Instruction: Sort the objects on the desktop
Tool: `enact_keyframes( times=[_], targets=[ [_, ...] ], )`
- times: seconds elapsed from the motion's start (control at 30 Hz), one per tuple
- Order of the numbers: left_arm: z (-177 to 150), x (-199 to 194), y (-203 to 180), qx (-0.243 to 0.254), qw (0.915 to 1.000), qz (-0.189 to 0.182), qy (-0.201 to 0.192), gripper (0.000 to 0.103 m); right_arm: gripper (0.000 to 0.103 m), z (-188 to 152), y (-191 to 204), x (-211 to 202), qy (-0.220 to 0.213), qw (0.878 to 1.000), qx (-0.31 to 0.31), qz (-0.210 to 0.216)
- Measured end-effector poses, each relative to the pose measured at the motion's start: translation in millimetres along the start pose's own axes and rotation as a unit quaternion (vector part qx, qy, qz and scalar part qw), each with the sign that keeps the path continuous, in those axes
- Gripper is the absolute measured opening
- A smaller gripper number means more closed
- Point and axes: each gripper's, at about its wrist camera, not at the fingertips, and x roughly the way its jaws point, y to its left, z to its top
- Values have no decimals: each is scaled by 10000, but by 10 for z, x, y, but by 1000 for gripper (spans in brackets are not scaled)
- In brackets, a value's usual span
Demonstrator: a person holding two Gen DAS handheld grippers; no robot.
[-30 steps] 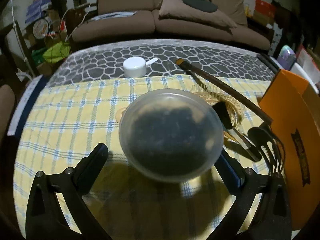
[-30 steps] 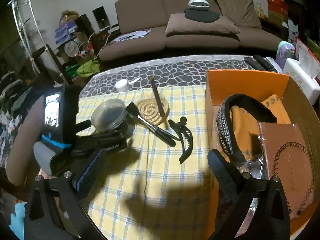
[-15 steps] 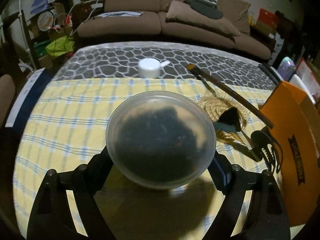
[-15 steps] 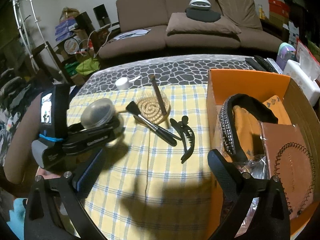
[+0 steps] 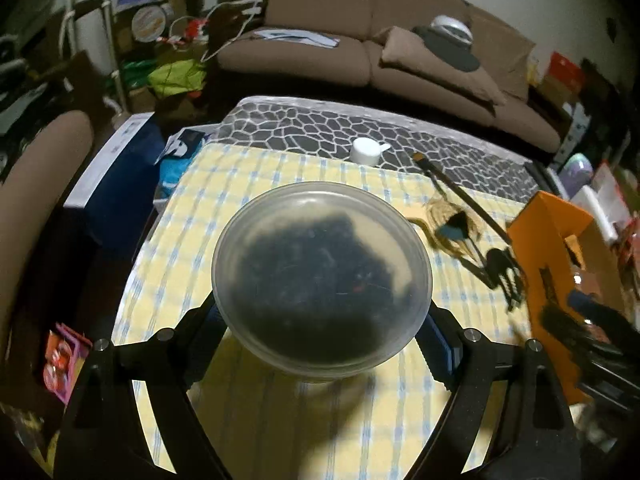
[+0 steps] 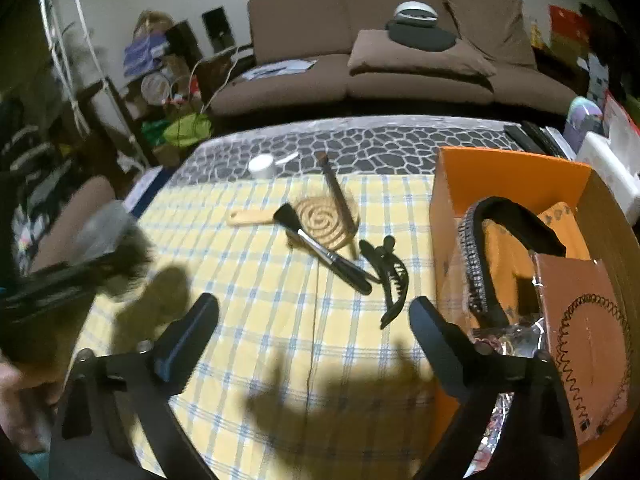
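My left gripper (image 5: 320, 316) is shut on a round clear plastic container (image 5: 322, 278) with dark contents and holds it above the yellow checked cloth (image 5: 256, 412). In the right wrist view the container (image 6: 108, 228) is a blur at the left edge. My right gripper (image 6: 314, 316) is open and empty over the cloth. Ahead of it lie a black makeup brush (image 6: 324, 254), a black hair claw (image 6: 390, 276), a wooden spiral-patterned brush (image 6: 320, 222) and a long dark stick (image 6: 338, 192). An orange box (image 6: 500, 176) at the right holds a black headband (image 6: 476, 264) and a brown card (image 6: 580, 332).
A white cap (image 6: 261, 166) sits on the grey cobble-patterned table part (image 6: 380, 144) at the back. A brown sofa (image 6: 380, 68) stands behind the table. A blue box (image 5: 116, 176) and clutter lie off the table's left side.
My left gripper closed on the container, lifted it and carried it left and back. My right gripper has moved forward over the cloth, its jaws still open.
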Motion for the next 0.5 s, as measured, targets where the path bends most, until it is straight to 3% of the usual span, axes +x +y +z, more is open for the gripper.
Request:
enact_keyframes(
  times=[0.13,0.37,0.5],
  targets=[
    [-120,-202,-25,26,9999,44,-117,84,67,-58,80,134,206,9994,-268,-104],
    [-137,-196,-87,132,9998,-119,-112,84,61,-38,6,372,465,9969,-505,-383],
    [-114,-124,-120,210,9997,-96,-88,84,47,49,-39,509,640,9951,-607,-438]
  ],
)
